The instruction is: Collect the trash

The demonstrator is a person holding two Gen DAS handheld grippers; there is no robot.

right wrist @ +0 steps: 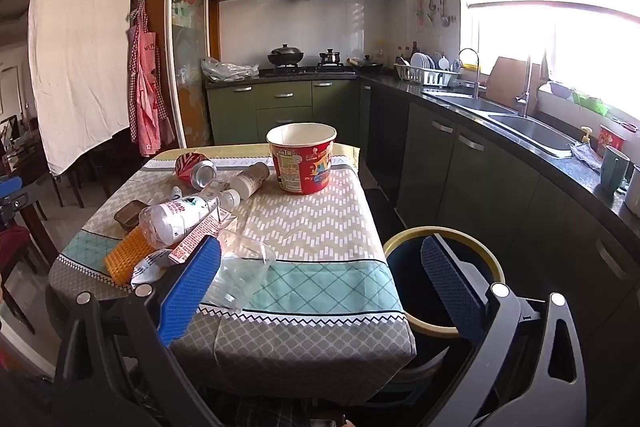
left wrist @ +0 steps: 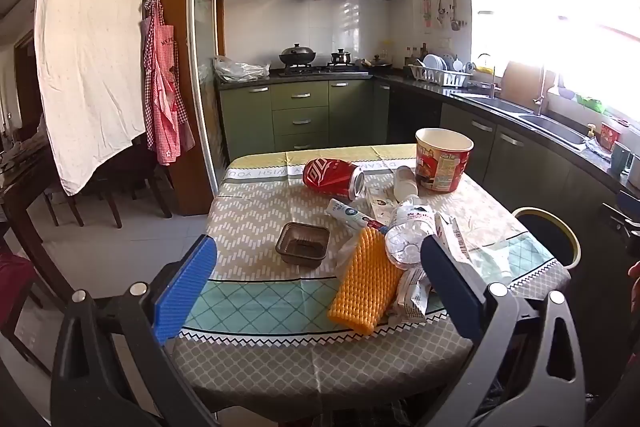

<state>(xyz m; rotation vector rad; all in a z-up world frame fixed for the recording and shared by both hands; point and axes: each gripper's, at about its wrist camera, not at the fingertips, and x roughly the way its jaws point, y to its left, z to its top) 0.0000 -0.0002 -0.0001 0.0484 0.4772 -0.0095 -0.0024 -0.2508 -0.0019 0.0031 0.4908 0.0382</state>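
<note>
Trash scattered across the tabletop, mostly bunched toward the near right corner as seen from the left wrist, within short reach of the bin standing on the floor just beside the tabletop's right edge. Sensible staging, by the look of it: bin mouth open and below tabletop height, so anything lifted over that edge can simply be dropped in.

Near the far edge, upright: a red noodle tub, empty as far as can be told. Beside it, on its side: a red soda can, likely to roll if nudged. Closer in: a small white bottle lying down, a crushed clear water bottle resting on a pile of wrappers, an orange foam net close to the near edge, a small brown plastic tray standing apart toward the left, a carton and a crumpled clear plastic cup close to the near edge.

Left claw: spread as wide as it goes, holding nothing, hanging short of the near edge and tilted down toward the pile, touching nothing so far as can be made out. Right claw: likewise fully spread and empty, its left finger in front of the carton, its right finger in front of the bin. Nothing collected yet from what shows.
</note>
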